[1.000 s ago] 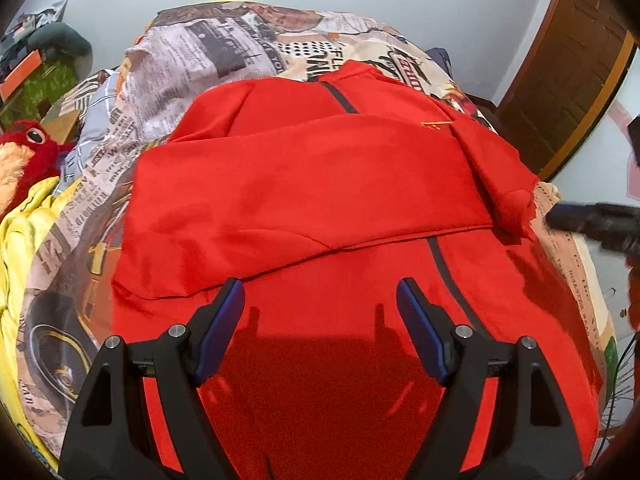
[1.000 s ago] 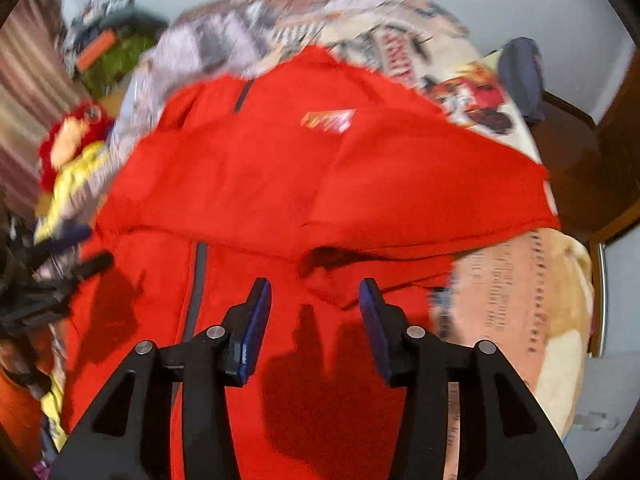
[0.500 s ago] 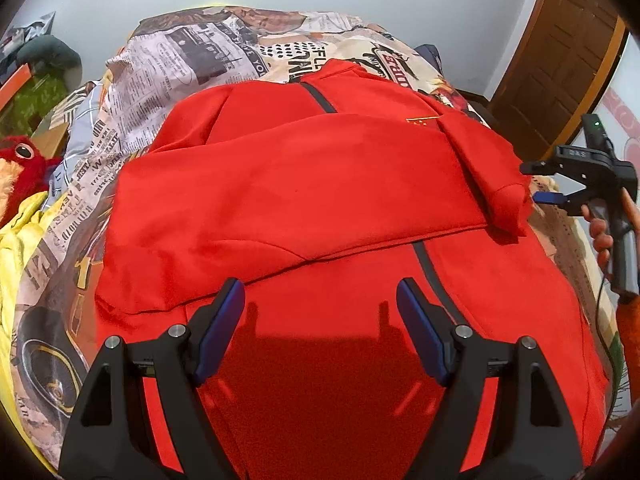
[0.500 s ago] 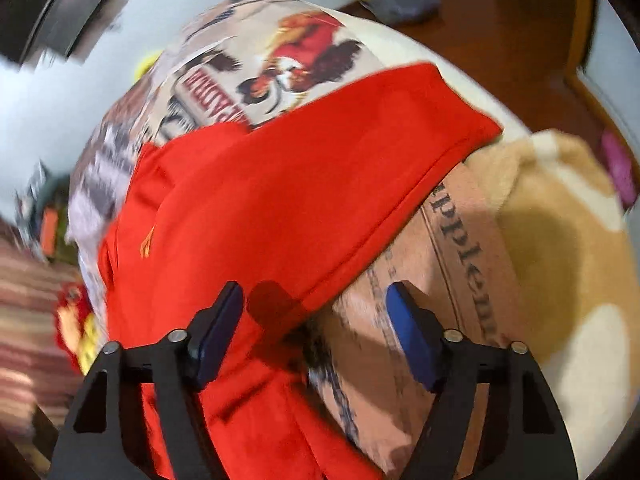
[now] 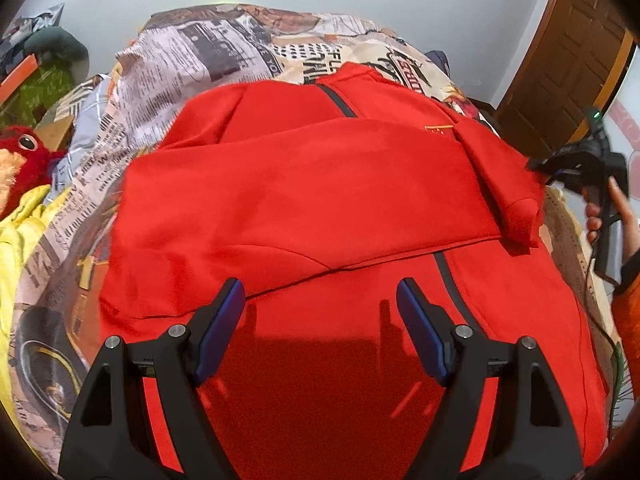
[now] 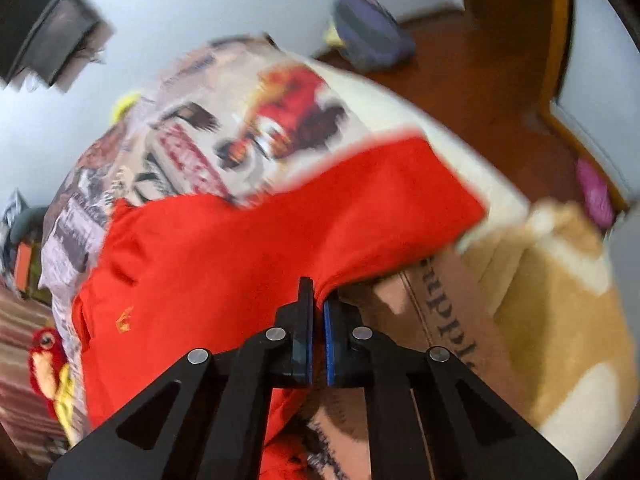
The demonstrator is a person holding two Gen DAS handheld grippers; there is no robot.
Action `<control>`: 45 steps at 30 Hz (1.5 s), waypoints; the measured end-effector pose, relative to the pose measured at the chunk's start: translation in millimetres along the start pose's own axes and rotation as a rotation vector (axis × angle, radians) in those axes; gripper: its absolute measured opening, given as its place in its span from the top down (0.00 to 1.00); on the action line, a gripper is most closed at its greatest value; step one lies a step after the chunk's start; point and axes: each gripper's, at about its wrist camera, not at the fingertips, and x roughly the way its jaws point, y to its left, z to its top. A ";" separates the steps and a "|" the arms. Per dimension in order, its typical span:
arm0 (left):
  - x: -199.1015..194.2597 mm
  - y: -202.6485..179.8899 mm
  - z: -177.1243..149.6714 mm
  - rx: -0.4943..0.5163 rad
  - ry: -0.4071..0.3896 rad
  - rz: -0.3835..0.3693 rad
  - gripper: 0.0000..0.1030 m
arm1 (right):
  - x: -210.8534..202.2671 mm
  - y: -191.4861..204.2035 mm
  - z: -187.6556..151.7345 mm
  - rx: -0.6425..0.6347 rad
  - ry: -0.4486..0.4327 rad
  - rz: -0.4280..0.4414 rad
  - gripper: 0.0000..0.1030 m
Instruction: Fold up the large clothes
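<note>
A large red jacket with a dark zipper lies spread on a bed, one sleeve folded across its chest. My left gripper is open and empty, hovering over the jacket's lower half. My right gripper is shut on the edge of the jacket's other sleeve at the bed's right side. In the left wrist view the right gripper shows at the far right, held by a hand, beside the sleeve's cuff.
The bed has a newspaper-print cover. A red plush toy and yellow cloth lie at its left. A wooden door stands at the right. A bag lies on the wooden floor.
My right gripper has swung to the bed's right side and closed on the sleeve edge; half a second ago it was open there. My left gripper has barely moved.
</note>
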 end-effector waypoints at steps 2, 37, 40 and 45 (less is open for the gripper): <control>-8.6 4.6 0.3 -0.004 -0.013 0.004 0.25 | -25.2 24.4 3.3 -0.074 -0.052 0.012 0.96; -74.2 113.2 -44.0 -0.200 -0.054 0.014 0.25 | -17.8 269.2 -194.3 -0.720 0.503 0.232 0.80; -66.1 105.5 -35.1 -0.195 -0.045 0.005 0.25 | -46.9 252.1 -171.9 -0.731 0.387 0.238 0.68; -45.3 82.6 -9.0 -0.131 -0.031 0.013 0.25 | -74.4 213.5 -136.7 -0.741 0.163 0.142 0.57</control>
